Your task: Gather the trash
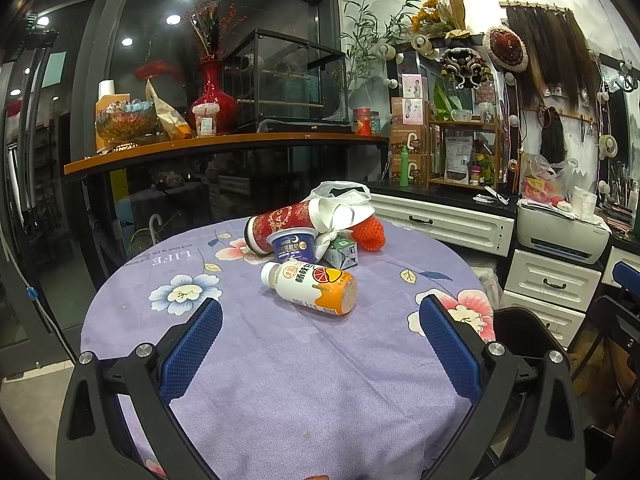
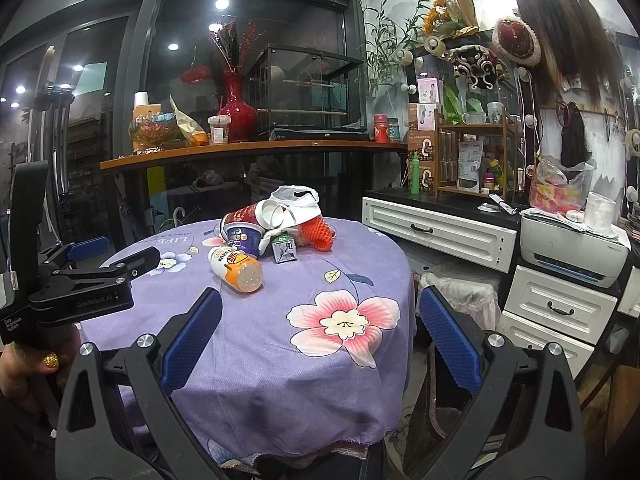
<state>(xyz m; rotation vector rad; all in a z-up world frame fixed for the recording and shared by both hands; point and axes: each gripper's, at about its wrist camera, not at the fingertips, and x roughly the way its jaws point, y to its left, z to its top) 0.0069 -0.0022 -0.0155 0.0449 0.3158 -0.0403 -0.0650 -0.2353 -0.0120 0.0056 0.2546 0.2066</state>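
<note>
A pile of trash lies on the round table with a purple flowered cloth (image 1: 280, 360): a white and orange drink bottle (image 1: 310, 287) on its side, a blue yogurt cup (image 1: 291, 245), a red paper cup (image 1: 280, 220), a small green carton (image 1: 342, 252), orange foam net (image 1: 370, 232) and a white plastic bag (image 1: 344, 200). My left gripper (image 1: 320, 316) is open and empty, just short of the bottle. My right gripper (image 2: 320, 312) is open and empty over the table's right part; the bottle (image 2: 236, 270) lies ahead to its left. The left gripper (image 2: 120, 268) shows at the left of the right wrist view.
A bin lined with a pale bag (image 2: 456, 292) stands right of the table. White drawers (image 2: 436, 232) and a printer (image 2: 572, 248) stand at the right. A dark chair (image 1: 524, 328) is beside the table. A wooden shelf (image 1: 224, 148) with a red vase is behind.
</note>
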